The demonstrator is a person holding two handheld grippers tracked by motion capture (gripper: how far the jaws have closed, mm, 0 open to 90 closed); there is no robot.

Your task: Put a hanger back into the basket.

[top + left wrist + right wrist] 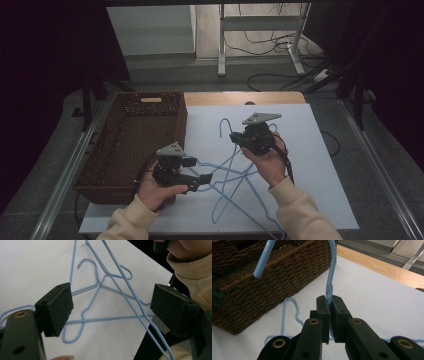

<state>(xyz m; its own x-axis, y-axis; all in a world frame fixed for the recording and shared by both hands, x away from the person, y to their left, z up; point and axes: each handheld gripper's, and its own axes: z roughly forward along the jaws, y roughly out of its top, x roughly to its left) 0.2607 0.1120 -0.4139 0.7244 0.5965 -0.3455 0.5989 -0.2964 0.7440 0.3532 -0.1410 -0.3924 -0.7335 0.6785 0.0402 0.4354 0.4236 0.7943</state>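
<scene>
Resting across the lower centre of the high view, on the white surface (pixel 320 165), with the brown wicker basket (pixel 135 140) at centre left and a tangle of blue wire hangers (pixel 235 185) between the two hands. Holding one lifted hanger (pixel 331 272) by the neck just under its hook, right claw (pixel 329 307) pressed together and pinching the wire. Hovering beside the tangle, left claw (pixel 110 312) spread wide, nothing pressed between its pads, though the wires are crossing the gap.

Doing this well, by judgement: keeping the right pinch firm on the neck while raising slowly; steering the left claw onto one wire of the pile to pin it down, so the lifted hanger comes free without dragging the others.

Showing the pinch itself in close detail, the right gripper view; giving the overlapped hooks and crossing wires, the left gripper view; placing hands, basket and pile together, the high view.
</scene>
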